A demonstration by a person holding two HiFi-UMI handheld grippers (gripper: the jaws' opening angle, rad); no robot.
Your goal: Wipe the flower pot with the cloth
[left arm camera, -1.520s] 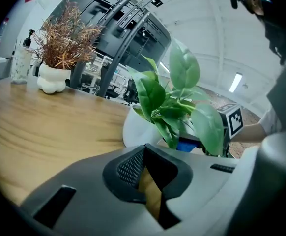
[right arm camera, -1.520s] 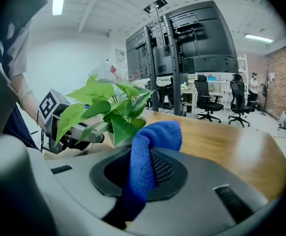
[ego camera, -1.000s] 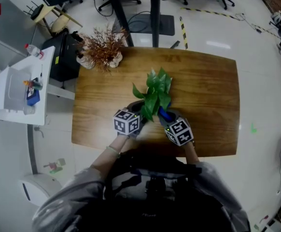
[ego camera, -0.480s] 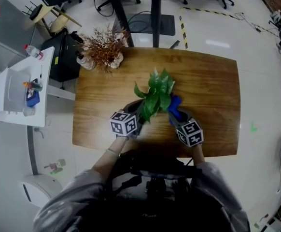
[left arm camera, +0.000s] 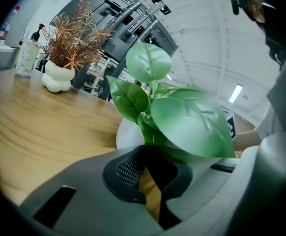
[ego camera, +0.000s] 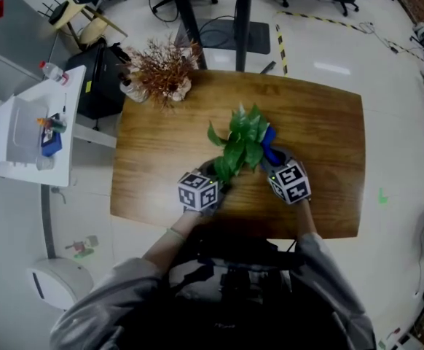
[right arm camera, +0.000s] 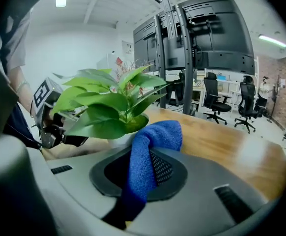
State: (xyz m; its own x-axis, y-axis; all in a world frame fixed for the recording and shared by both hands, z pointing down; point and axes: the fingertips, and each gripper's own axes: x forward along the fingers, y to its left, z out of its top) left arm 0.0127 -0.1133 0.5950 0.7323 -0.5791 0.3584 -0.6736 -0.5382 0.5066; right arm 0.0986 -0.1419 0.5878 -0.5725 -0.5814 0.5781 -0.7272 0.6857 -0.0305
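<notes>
We see the white flower pot (left arm camera: 127, 133) standing near the middle of the wooden bench (ego camera: 325, 122), and from the head view its green leaves (ego camera: 239, 138) cover nearly all of it. Our left tool (ego camera: 212, 175) reaches it from the near side. Its jaws are drawn in to a narrow slit with bench wood showing through the lower part, and their tips seem to pinch the pot's rim under the leaves. A leafy stem rises right above that slit.

Our right tool (ego camera: 272, 156) comes in from the pot's right side. Its jaws are clamped on a blue cloth (right arm camera: 152, 149), which stands up between the pads in a folded bulge. In the right gripper view the bulge lies just beside the pot's wall, below the leaves; we cannot tell whether the two touch. From above, the cloth shows as a blue patch at the right edge of the foliage.

A white vase of dried reddish-brown sprigs (ego camera: 161, 70) stands well apart, at the bench's far left corner.
</notes>
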